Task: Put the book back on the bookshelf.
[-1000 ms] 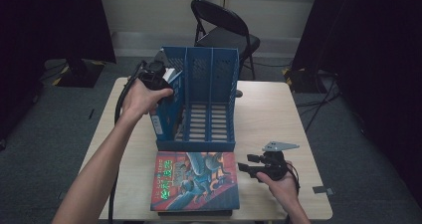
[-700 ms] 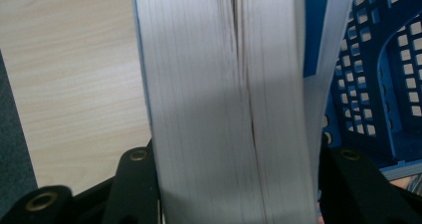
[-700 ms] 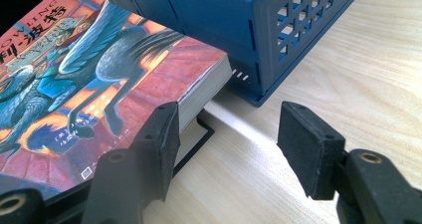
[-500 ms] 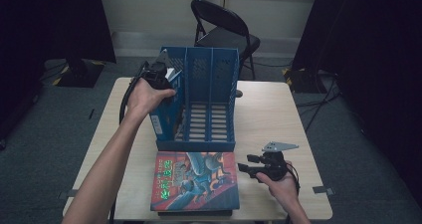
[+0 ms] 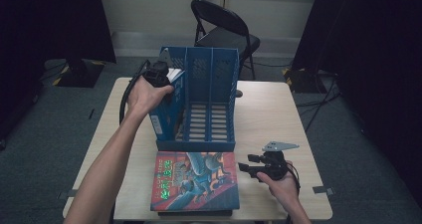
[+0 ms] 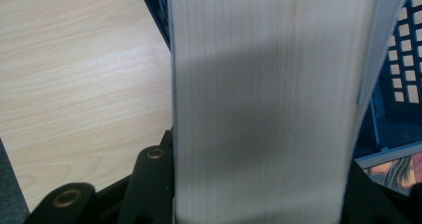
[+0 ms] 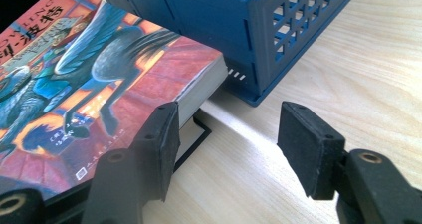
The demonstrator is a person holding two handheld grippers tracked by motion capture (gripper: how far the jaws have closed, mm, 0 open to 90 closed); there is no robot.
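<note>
A blue slotted file rack (image 5: 209, 109) stands on the wooden table (image 5: 268, 114). In its leftmost slot a thick book (image 5: 166, 114) stands upright. My left gripper (image 5: 158, 74) comes in from above and grips it. In the left gripper view its page block (image 6: 263, 109) fills the gap between the jaws, which have just been closing on it. A red-covered illustrated book (image 5: 196, 181) lies flat in front of the rack. My right gripper (image 5: 246, 165) rests open just right of that book. In the right gripper view nothing lies between my right gripper's (image 7: 229, 129) pads, and the red book's (image 7: 99, 79) corner lies beside the left pad.
A dark book or folder (image 7: 196, 134) lies under the red one. The rack's (image 7: 239, 30) middle and right slots hold nothing. A black folding chair (image 5: 224, 25) stands behind the table. Bare tabletop lies right of the rack and left of it (image 6: 74, 74).
The left hand has shifted only slightly at the top of the rack's left slot. The right hand and the flat book have stayed in place.
</note>
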